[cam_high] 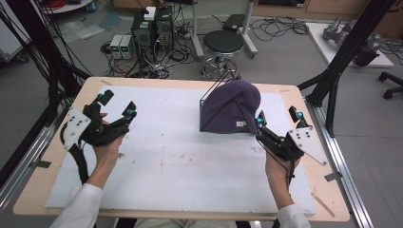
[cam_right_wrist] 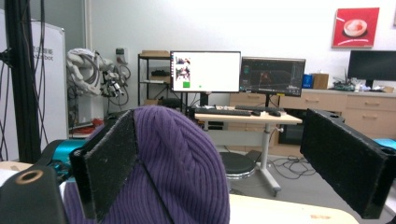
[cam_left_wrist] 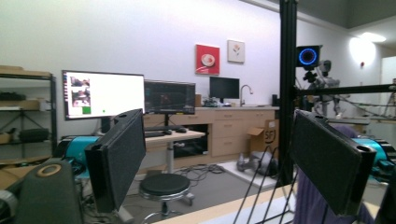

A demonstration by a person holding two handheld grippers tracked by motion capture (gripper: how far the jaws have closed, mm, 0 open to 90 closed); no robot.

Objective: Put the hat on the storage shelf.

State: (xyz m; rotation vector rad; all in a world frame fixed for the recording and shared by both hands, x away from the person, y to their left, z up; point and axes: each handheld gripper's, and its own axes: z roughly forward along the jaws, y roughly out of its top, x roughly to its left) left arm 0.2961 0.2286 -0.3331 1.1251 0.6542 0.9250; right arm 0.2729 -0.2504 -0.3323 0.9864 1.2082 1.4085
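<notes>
Resting on a wire stand at the far right of the bench (cam_high: 161, 156), the purple beanie (cam_high: 231, 107) looks untouched. Both tongs are released: right tongs (cam_high: 277, 117) just beside its brim, left tongs (cam_high: 117, 105) well apart. Next move, probably: close the right tongs on the brim.

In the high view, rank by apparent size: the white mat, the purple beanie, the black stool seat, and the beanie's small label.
Largest to smallest as they look in the high view:
1. white mat
2. purple beanie
3. black stool seat, though it sits farther from the camera, so its true size is unsure
4. label
</notes>
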